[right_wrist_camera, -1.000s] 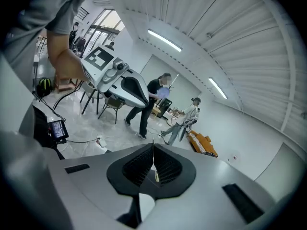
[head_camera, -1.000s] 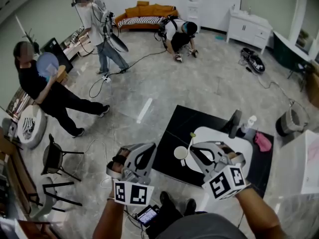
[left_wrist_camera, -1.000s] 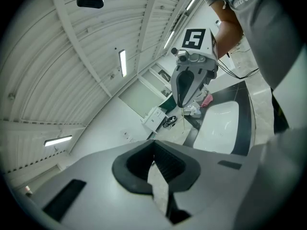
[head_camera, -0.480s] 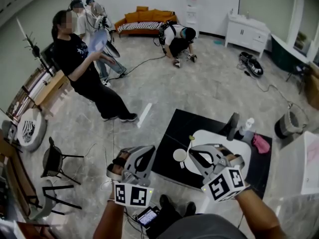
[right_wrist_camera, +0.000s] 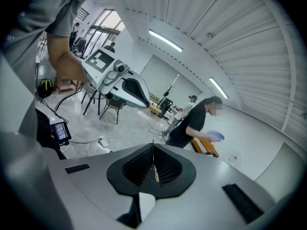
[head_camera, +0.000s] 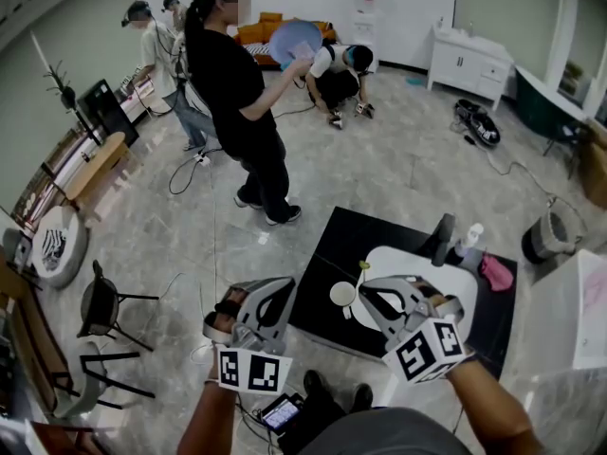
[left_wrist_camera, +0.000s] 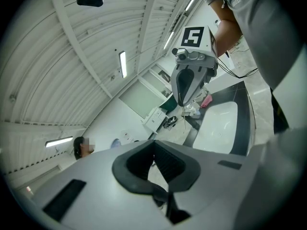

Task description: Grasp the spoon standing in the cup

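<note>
While your left tool (head_camera: 287, 282) hangs near the tabletop's (head_camera: 327, 245) edge to the left of the cup (head_camera: 342, 294), its jaws together on nothing, it takes no part in this step. You are at the grasp itself, as I judge it. The spoon (head_camera: 361, 271) stands in the cup and leans up and to the right past its rim. Just right of the cup, your right tool (head_camera: 368, 287) has its jaws pressed together on the thin handle, which shows as a pale gold sliver between the pads (right_wrist_camera: 170, 168). Next you will probably want a straight lift clear of the cup with the grip kept firm, since so slim a handle could swivel or slip. The spoon looks slender and light, with a small yellow-green end above the white cup.
</note>
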A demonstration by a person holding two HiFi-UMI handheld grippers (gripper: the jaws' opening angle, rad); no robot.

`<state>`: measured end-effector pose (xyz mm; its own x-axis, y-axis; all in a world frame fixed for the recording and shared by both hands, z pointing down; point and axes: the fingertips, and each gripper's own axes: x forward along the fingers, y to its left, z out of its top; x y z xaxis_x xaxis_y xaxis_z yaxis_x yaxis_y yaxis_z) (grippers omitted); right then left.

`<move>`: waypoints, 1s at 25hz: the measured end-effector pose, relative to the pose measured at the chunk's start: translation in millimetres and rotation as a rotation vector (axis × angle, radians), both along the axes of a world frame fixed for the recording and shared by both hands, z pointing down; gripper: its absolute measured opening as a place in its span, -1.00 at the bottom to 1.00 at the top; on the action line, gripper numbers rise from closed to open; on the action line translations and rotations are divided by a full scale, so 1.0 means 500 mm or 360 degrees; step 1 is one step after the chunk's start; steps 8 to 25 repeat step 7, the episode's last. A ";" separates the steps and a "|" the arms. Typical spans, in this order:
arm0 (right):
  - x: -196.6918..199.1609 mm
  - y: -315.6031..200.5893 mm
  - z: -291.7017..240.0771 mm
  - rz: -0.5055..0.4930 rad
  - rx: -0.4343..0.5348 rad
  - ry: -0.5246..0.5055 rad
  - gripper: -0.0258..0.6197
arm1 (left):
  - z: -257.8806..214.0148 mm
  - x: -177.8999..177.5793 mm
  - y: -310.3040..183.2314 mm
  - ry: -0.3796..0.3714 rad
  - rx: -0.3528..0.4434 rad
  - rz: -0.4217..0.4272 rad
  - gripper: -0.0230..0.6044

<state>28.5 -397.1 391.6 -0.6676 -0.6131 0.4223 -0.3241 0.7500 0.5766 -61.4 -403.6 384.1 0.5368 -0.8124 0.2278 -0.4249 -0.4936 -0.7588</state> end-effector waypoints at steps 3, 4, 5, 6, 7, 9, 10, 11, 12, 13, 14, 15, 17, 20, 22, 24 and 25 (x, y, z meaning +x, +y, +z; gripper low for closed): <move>-0.001 -0.001 0.006 -0.0002 -0.0008 -0.0001 -0.82 | 0.003 -0.001 -0.001 0.0000 -0.0002 -0.0001 -0.92; -0.002 -0.001 0.008 -0.0002 -0.0011 0.0001 -0.82 | 0.003 -0.003 -0.002 0.0000 -0.0002 -0.0002 -0.92; -0.003 -0.002 0.010 -0.0002 -0.0015 0.0002 -0.82 | 0.003 -0.004 -0.003 0.0000 -0.0003 -0.0003 -0.92; -0.004 -0.003 0.012 -0.0002 -0.0019 0.0002 -0.82 | 0.003 -0.005 -0.004 0.0000 -0.0003 -0.0004 -0.92; -0.005 -0.003 0.014 -0.0002 -0.0022 0.0003 -0.82 | 0.004 -0.007 -0.005 0.0000 -0.0004 -0.0005 -0.92; -0.005 -0.003 0.014 -0.0002 -0.0022 0.0003 -0.82 | 0.004 -0.007 -0.005 0.0000 -0.0004 -0.0005 -0.92; -0.005 -0.003 0.014 -0.0002 -0.0022 0.0003 -0.82 | 0.004 -0.007 -0.005 0.0000 -0.0004 -0.0005 -0.92; -0.005 -0.003 0.014 -0.0002 -0.0022 0.0003 -0.82 | 0.004 -0.007 -0.005 0.0000 -0.0004 -0.0005 -0.92; -0.005 -0.003 0.014 -0.0002 -0.0022 0.0003 -0.82 | 0.004 -0.007 -0.005 0.0000 -0.0004 -0.0005 -0.92; -0.005 -0.003 0.014 -0.0002 -0.0022 0.0003 -0.82 | 0.004 -0.007 -0.005 0.0000 -0.0004 -0.0005 -0.92; -0.005 -0.003 0.014 -0.0002 -0.0022 0.0003 -0.82 | 0.004 -0.007 -0.005 0.0000 -0.0004 -0.0005 -0.92; -0.005 -0.003 0.014 -0.0002 -0.0022 0.0003 -0.82 | 0.004 -0.007 -0.005 0.0000 -0.0004 -0.0005 -0.92; -0.005 -0.003 0.014 -0.0002 -0.0022 0.0003 -0.82 | 0.004 -0.007 -0.005 0.0000 -0.0004 -0.0005 -0.92; -0.005 -0.003 0.014 -0.0002 -0.0022 0.0003 -0.82 | 0.004 -0.007 -0.005 0.0000 -0.0004 -0.0005 -0.92; -0.005 -0.003 0.014 -0.0002 -0.0022 0.0003 -0.82 | 0.004 -0.007 -0.005 0.0000 -0.0004 -0.0005 -0.92; -0.005 -0.003 0.014 -0.0002 -0.0022 0.0003 -0.82 | 0.004 -0.007 -0.005 0.0000 -0.0004 -0.0005 -0.92; -0.005 -0.003 0.014 -0.0002 -0.0022 0.0003 -0.82 | 0.004 -0.007 -0.005 0.0000 -0.0004 -0.0005 -0.92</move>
